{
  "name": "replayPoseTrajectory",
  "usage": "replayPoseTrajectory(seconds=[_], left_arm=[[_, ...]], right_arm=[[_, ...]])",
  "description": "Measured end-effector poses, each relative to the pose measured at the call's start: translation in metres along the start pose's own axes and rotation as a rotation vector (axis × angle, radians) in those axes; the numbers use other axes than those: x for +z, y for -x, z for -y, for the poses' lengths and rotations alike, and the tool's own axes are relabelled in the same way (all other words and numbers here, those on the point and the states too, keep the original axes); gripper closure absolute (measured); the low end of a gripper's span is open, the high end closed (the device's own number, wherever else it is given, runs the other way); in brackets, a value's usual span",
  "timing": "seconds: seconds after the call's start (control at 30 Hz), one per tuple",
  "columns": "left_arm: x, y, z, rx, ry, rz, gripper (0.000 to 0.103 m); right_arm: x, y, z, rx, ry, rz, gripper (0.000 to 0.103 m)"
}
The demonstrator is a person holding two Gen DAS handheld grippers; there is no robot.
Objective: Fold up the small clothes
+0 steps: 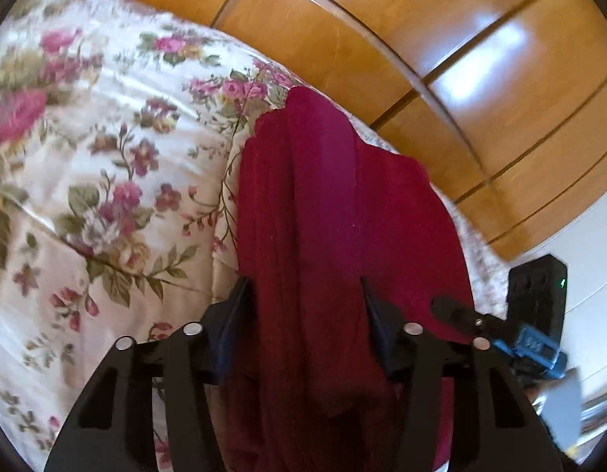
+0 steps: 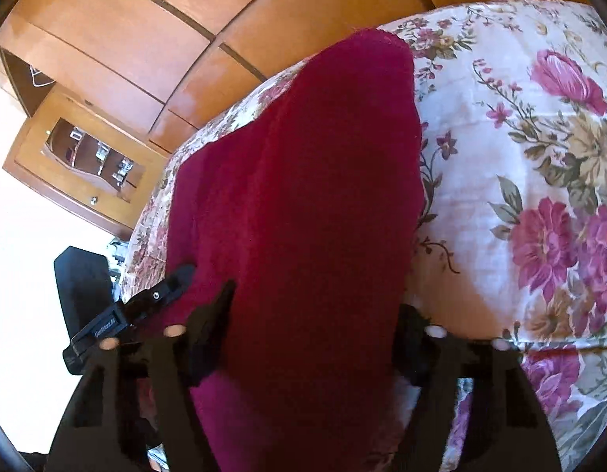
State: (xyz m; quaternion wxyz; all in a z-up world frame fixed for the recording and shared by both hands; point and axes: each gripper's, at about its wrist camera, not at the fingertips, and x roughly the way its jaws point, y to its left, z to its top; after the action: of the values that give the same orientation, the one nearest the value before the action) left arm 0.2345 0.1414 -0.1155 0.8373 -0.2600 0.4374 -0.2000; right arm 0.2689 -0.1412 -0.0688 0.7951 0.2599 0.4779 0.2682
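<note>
Left wrist view, both hand-held grippers (image 1: pixel 305 295) (image 2: pixel 319 303) clamping red garment (image 1: pixel 323 204) over floral bedspread (image 1: pixel 106 157).

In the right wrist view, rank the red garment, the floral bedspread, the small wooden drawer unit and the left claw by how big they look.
1. red garment, though nearness to the camera inflates it
2. floral bedspread, close behind
3. small wooden drawer unit
4. left claw, only partly visible

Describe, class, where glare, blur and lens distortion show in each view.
Left wrist view: white glare on the wardrobe doors, smeared flowers on the bedspread, panel lines bowed. Right wrist view: blown-out white floor, dark soft-focus red garment, curved wardrobe seams.
</note>
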Motion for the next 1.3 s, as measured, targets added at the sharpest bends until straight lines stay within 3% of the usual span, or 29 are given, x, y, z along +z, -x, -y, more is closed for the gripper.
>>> replayPoseTrajectory(seconds=[0.1,0.27,0.43,0.63,0.83,1.2,1.3], left_arm=[[-0.003,0.004,0.003,-0.046,0.001,0.006,0.063],[-0.009,0.011,0.022,-0.079,-0.005,-0.001,0.065],[-0.016,0.002,0.066,-0.128,-0.077,-0.035,0.065],[-0.017,-0.042,0.152,-0.182,-0.213,-0.103,0.065],[-0.021,-0.096,0.237,-0.181,-0.367,-0.183,0.067],[-0.022,-0.174,0.336,-0.168,-0.528,-0.251,0.072],[-0.027,-0.195,0.355,-0.119,-0.600,-0.252,0.073]], right_arm=[[0.000,0.010,-0.020,-0.021,0.072,0.012,0.059],[-0.007,0.036,-0.049,-0.023,0.152,0.070,0.060],[-0.014,0.077,-0.046,-0.046,0.174,0.140,0.061],[-0.023,0.145,-0.009,-0.122,0.121,0.260,0.061],[-0.028,0.197,0.034,-0.221,0.048,0.357,0.061],[-0.034,0.262,0.115,-0.336,-0.098,0.464,0.060],[-0.035,0.266,0.144,-0.361,-0.160,0.463,0.060]])
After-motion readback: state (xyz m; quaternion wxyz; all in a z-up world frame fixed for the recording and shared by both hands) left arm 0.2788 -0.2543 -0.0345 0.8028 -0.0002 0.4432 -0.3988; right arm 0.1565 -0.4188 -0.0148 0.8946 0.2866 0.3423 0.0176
